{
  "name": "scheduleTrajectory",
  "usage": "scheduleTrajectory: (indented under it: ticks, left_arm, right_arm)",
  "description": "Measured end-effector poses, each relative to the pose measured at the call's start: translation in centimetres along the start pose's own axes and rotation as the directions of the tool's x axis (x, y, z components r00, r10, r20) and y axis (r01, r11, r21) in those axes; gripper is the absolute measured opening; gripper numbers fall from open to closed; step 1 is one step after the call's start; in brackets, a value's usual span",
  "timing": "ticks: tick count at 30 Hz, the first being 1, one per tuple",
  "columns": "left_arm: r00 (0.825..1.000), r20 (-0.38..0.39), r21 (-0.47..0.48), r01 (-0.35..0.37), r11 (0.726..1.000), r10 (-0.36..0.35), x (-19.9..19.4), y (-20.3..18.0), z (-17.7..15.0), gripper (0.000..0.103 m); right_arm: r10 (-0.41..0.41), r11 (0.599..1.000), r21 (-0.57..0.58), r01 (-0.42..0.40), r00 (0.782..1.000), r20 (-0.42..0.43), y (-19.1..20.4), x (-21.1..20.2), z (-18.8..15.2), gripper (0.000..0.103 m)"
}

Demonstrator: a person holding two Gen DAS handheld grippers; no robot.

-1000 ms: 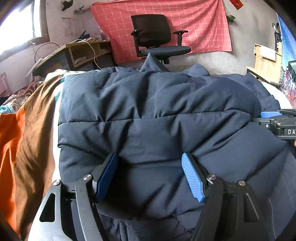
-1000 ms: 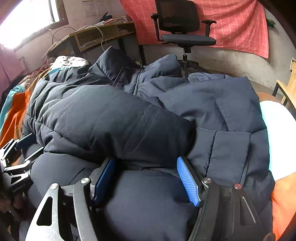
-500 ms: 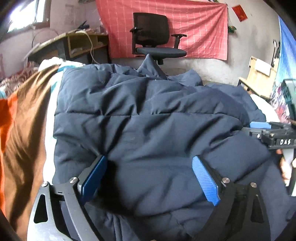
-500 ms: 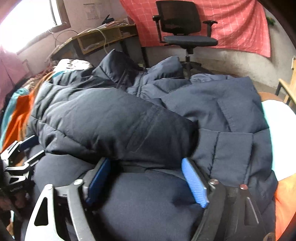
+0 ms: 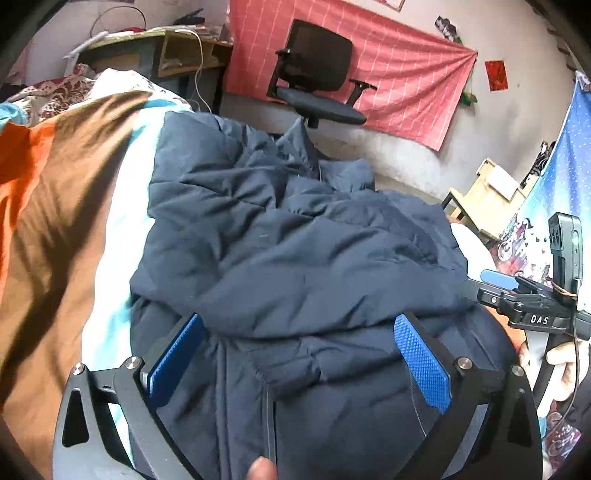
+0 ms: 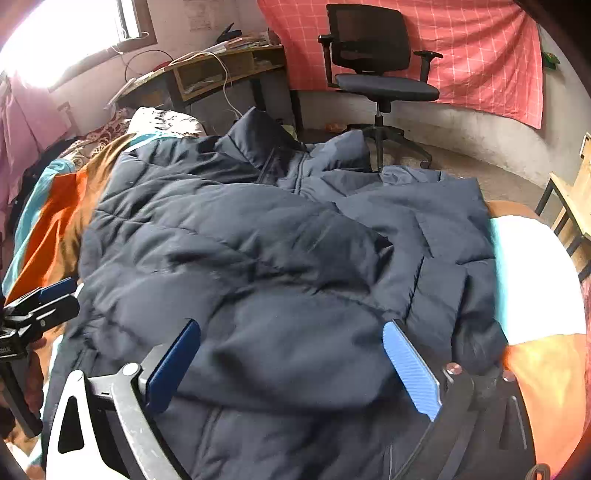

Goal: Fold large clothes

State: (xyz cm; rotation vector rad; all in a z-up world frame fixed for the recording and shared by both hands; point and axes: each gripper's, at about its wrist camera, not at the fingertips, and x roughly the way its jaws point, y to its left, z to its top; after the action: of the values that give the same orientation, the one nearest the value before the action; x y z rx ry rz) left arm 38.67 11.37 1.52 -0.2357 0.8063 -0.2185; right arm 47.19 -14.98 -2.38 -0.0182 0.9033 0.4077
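Navy puffer jacket (image 5: 295,258) lies bunched on the striped bedspread (image 5: 55,206), filling frame centre. Left gripper (image 5: 295,354) and right gripper (image 6: 291,358) sit at lower centre, jaws opening wide, blue pads clear of the fabric, nothing clamped.

A home bedroom: bed (image 6: 539,295), wooden desk (image 6: 221,74), office chair (image 6: 373,55).

You could read one label: white letters "DAS" on the black body of your right gripper (image 5: 496,275), seen from the left wrist view. Papers on the wall (image 6: 201,14) were too blurred to read.
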Motion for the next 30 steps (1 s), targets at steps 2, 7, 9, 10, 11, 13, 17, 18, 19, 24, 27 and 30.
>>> scheduleTrajectory:
  ticks: [2,7,9,10,11,13,17,18,19,24,27,30]
  left_arm:
    - [1.000,-0.009,-0.013,0.009,1.000,-0.009,-1.3,0.1,-0.2,0.101]
    - [1.000,-0.009,0.009,-0.019,1.000,0.019,-4.1,0.2,-0.4,0.101]
    - [0.999,-0.025,0.030,-0.048,0.998,0.048,-4.9,0.2,-0.2,0.101]
    - [0.997,-0.035,0.041,-0.061,0.997,0.062,-5.3,0.1,0.1,0.101]
    - [0.995,-0.045,0.045,-0.091,0.995,0.093,-5.7,0.1,0.4,0.101]
    - [0.993,-0.058,0.044,-0.097,0.994,0.100,-6.3,0.4,0.7,0.101]
    - [0.995,-0.056,0.016,-0.085,0.996,0.086,-7.7,1.7,1.6,0.101]
    - [0.995,-0.053,0.012,-0.087,0.996,0.087,-8.0,2.0,1.9,0.101]
    - [0.995,-0.046,0.005,-0.090,0.996,0.090,-8.3,2.3,2.3,0.101]
    - [0.994,-0.003,-0.011,-0.105,0.994,0.105,-8.4,3.2,5.2,0.101]
    - [0.993,0.031,-0.007,-0.110,0.994,0.110,-8.0,3.5,7.1,0.101]
    - [0.992,0.035,0.013,-0.123,0.992,0.123,-6.5,3.7,9.1,0.101]
  right_arm:
    - [-0.027,1.000,0.008,0.027,1.000,0.001,1.1,-1.3,-0.1,0.103]
    - [-0.065,0.998,0.025,0.065,0.998,0.003,3.5,-3.7,-0.6,0.103]
    - [-0.084,0.996,0.040,0.084,0.996,0.002,4.4,-4.7,-0.8,0.103]
    - [-0.100,0.994,0.053,0.100,0.995,-0.004,5.1,-5.4,-0.9,0.103]
    - [-0.107,0.992,0.064,0.108,0.994,-0.010,5.6,-6.0,-0.9,0.103]
    - [-0.129,0.988,0.083,0.130,0.992,-0.014,6.7,-7.5,-1.0,0.103]
    - [-0.172,0.983,0.072,0.172,0.985,-0.008,9.7,-10.2,-0.5,0.103]
    - [-0.171,0.983,0.067,0.171,0.985,-0.005,10.3,-10.5,-0.3,0.103]
    - [-0.179,0.982,0.063,0.178,0.984,0.011,11.1,-11.0,0.0,0.103]
    - [-0.177,0.981,0.094,0.170,0.982,0.067,12.2,-11.7,1.3,0.103]
    - [-0.180,0.977,0.132,0.170,0.981,0.071,11.6,-11.3,2.6,0.103]
    - [-0.191,0.972,0.155,0.178,0.979,0.073,10.3,-10.5,4.6,0.103]
